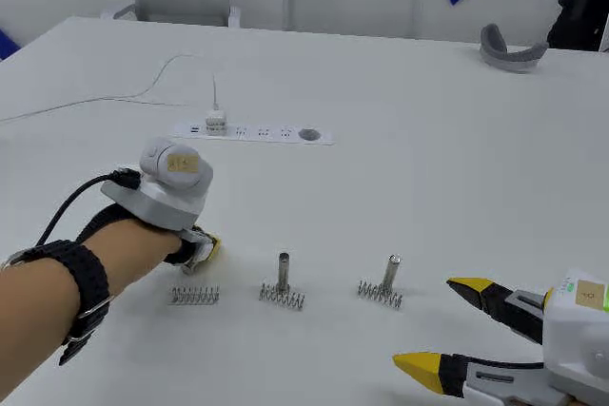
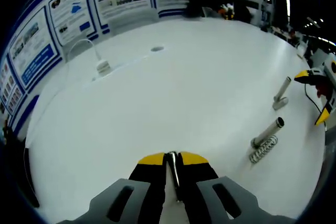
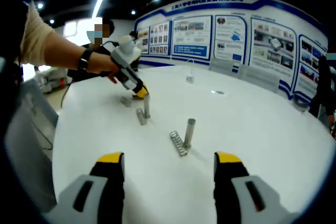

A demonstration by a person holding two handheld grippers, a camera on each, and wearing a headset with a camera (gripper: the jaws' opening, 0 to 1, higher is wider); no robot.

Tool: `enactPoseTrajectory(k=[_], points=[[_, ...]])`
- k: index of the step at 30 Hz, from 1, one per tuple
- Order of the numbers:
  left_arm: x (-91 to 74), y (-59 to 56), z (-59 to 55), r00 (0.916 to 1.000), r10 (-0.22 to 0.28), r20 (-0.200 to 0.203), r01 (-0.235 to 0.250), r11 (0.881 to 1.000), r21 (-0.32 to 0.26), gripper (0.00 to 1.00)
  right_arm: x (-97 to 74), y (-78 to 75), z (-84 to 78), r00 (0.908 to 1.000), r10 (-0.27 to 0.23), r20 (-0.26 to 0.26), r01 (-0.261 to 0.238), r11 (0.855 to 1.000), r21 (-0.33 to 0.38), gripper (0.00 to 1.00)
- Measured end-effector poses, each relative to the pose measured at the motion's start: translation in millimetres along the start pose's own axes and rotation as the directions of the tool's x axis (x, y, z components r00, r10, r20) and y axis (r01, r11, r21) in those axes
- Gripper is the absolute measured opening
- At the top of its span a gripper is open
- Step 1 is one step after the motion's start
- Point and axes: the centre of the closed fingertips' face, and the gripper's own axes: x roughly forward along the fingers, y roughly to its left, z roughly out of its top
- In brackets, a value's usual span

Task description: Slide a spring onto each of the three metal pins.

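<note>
1. Left tongs [image 2: 172,159] are pinched shut on a slim metal pin [image 2: 173,174], tips low over the white counter [image 2: 173,93].
2. Right tongs [image 3: 169,157] gape wide with nothing between them, at the near right of the counter in the head view.
3. Middle pin [image 1: 283,270] and right pin [image 1: 390,271] stand upright on the counter, well apart.
4. One spring [image 1: 283,297] lies flat against the middle pin's foot, and a second spring [image 1: 380,294] lies against the right pin's.
5. A third spring [image 1: 194,295] lies flat on its own, just beside the left tongs' tips.
6. A power strip [image 1: 252,131] with a white plug sits farther back.
</note>
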Motion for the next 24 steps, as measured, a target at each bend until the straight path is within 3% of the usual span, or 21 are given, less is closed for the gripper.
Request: enactPoseTrajectory(k=[7, 14, 24], points=[[0.1, 0.8, -2.1, 0.9997, 0.006, -0.022, -0.006, 1.0, -0.009, 0.09, -0.1, 0.2, 0.8, 1.0, 0.0, 0.002, 0.0, 1.0, 0.001, 0.71], [1.8, 3.5, -1.0, 0.9996, 0.023, -0.014, -0.023, 0.999, 0.022, 0.08, 0.1, 0.2, 1.4, 1.0, 0.0, 0.005, 0.0, 1.0, -0.002, 0.7], [-3.8, 3.8, -1.9, 0.9999, 0.012, 0.003, -0.012, 0.998, -0.064, 0.07, -2.1, -2.2, 3.8, 0.9999, -0.008, 0.013, 0.008, 1.0, -0.004, 0.7]])
